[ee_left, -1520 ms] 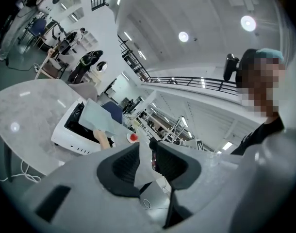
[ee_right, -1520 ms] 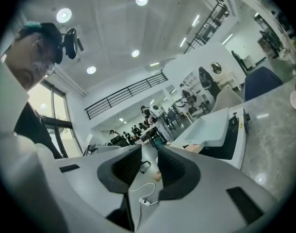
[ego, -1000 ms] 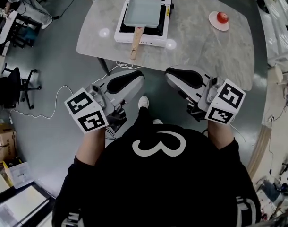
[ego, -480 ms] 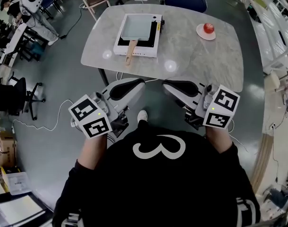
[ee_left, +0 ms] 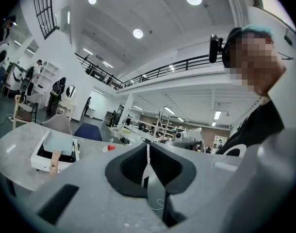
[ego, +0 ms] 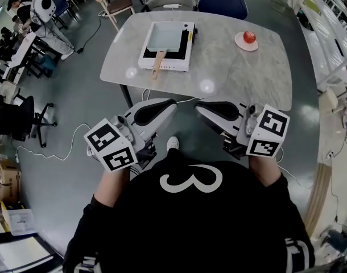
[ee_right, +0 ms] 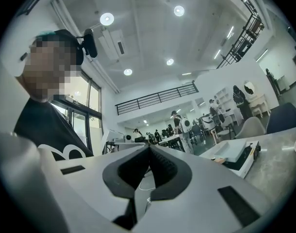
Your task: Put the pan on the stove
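Left gripper [ego: 171,102]: jaws pressed together, holding nothing, level, off the near edge of the bench [ego: 242,78]. Pan [ego: 166,37]: square, pale, resting on the white stove [ego: 165,66] at the bench's far left, wooden handle [ego: 158,64] toward the person. Right gripper [ego: 199,104]: jaws pressed together, holding nothing, just beside the left gripper, well apart from the pan. Far right: 1 red fruit [ego: 250,36] on a plate [ego: 240,43].

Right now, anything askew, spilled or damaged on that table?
Nothing stands out. The pale rectangular pan with a wooden handle sits flat on the white tabletop stove, the small red round object rests on its pink plate, and the grey marbled table shows no spill.
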A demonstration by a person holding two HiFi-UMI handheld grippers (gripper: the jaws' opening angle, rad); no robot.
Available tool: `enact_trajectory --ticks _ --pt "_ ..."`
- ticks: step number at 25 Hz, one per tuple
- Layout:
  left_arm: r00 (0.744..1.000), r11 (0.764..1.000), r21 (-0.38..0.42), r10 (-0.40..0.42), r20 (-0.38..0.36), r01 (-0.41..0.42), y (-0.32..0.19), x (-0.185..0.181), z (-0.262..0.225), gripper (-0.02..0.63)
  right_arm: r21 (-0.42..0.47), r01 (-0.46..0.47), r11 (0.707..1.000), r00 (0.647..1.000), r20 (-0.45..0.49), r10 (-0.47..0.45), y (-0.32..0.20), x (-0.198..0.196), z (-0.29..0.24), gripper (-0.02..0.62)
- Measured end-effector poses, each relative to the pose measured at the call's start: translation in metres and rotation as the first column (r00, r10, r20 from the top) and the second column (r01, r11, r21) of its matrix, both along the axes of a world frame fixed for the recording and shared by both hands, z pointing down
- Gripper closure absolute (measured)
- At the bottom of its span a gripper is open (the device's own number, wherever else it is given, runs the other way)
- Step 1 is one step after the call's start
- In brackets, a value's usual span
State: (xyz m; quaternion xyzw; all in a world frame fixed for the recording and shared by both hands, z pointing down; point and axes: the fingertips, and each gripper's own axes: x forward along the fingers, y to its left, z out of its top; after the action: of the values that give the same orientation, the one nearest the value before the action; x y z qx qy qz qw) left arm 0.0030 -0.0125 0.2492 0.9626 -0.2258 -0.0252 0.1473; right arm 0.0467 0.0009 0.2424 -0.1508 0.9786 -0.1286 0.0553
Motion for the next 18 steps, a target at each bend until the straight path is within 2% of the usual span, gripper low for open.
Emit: enact_trajectory --ticks 3,7,18 --pt "1.0 1.0 -0.002 -0.004 -0.001 0.004 0.001 0.0 0.002 0.578 -0.008 0.006 1.0 1.0 0.0 -0.006 0.002 -0.001 0.002 0.581" --pt "1.0 1.0 -0.005 0.003 0.004 -0.003 0.009 0.0 0.005 0.578 -0.053 0.033 0.998 0.998 0.058 -0.029 0.009 -0.002 0.001 0.581" --pt "0.997 0.998 0.013 0.059 0.058 -0.06 0.017 0.007 0.015 0.578 -0.059 0.005 0.998 1.0 0.023 -0.003 0.012 -0.003 0.01 0.581"
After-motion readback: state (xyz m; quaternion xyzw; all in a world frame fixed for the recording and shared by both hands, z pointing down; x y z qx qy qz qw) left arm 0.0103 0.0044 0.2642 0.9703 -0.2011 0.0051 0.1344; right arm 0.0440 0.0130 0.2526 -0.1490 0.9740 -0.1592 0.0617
